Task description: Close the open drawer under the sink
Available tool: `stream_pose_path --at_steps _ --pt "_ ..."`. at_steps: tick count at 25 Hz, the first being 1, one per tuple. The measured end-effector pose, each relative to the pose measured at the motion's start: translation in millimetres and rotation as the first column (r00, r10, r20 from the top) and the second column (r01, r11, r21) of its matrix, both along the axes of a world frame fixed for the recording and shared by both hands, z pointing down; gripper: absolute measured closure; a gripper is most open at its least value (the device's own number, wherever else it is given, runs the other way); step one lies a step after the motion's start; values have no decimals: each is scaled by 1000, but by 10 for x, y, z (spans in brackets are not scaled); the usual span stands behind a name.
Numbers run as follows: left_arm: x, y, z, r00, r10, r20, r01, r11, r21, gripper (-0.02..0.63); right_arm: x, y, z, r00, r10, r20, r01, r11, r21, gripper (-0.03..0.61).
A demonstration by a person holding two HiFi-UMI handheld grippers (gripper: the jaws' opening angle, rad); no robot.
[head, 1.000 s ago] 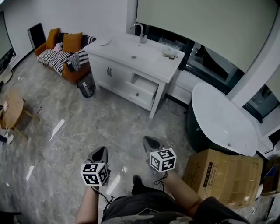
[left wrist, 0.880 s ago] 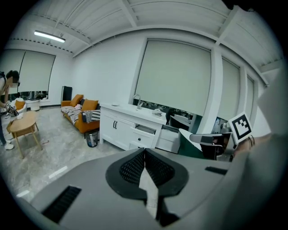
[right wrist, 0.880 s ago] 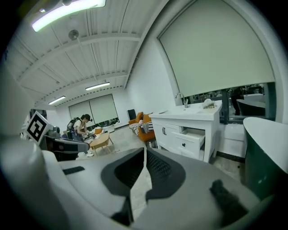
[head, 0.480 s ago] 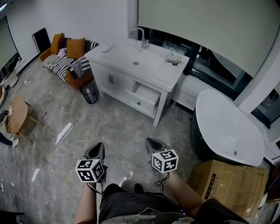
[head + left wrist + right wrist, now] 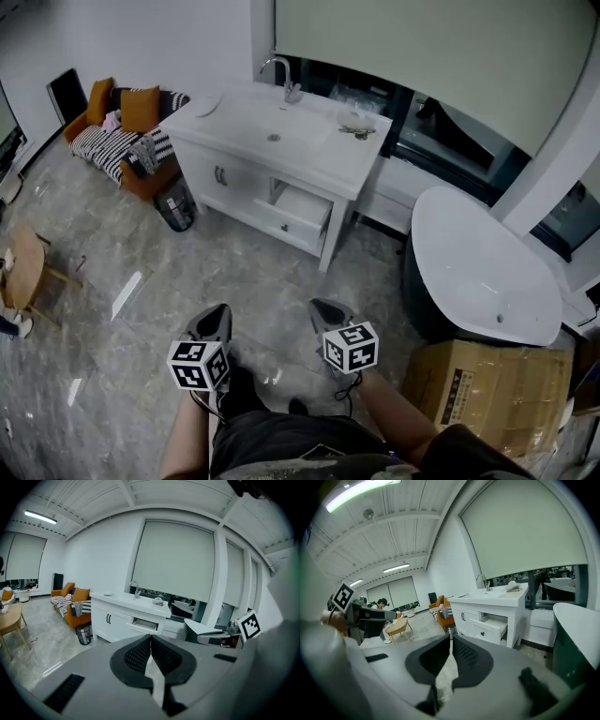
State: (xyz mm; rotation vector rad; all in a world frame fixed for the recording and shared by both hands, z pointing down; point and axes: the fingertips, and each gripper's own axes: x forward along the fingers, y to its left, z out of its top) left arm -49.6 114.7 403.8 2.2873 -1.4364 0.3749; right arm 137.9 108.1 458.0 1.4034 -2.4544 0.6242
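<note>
A white sink cabinet (image 5: 246,176) stands against the window wall across the grey floor. Its right-hand drawer (image 5: 298,213) is pulled out, and it also shows in the left gripper view (image 5: 144,626) and the right gripper view (image 5: 491,626). My left gripper (image 5: 218,316) and right gripper (image 5: 319,306) hover side by side over the floor, well short of the cabinet and pointing towards it. Both are shut with nothing between the jaws (image 5: 150,637) (image 5: 450,637).
An orange sofa (image 5: 117,122) and a black bin (image 5: 175,204) sit left of the cabinet. A white bathtub (image 5: 483,267) and a cardboard box (image 5: 492,389) are to my right. A small wooden table (image 5: 23,267) stands far left, and a person (image 5: 380,605) is beyond it.
The person carrying the grippers has stepped forward, so both grippers have shifted over the floor. Their jaws stay shut and the drawer stays pulled out.
</note>
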Motion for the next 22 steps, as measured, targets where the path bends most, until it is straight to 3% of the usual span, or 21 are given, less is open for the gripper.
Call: stream_pose_path --at_steps 12,22 --pt "-291 -1219 284 985 169 -18 -169 984 -49 600 -170 -903 232 978 207 -32 -209 976 -60 546" --pt "-655 -2248 506 937 350 -24 -350 929 -120 600 -451 -1603 373 873 487 -14 -485 865 -128 546"
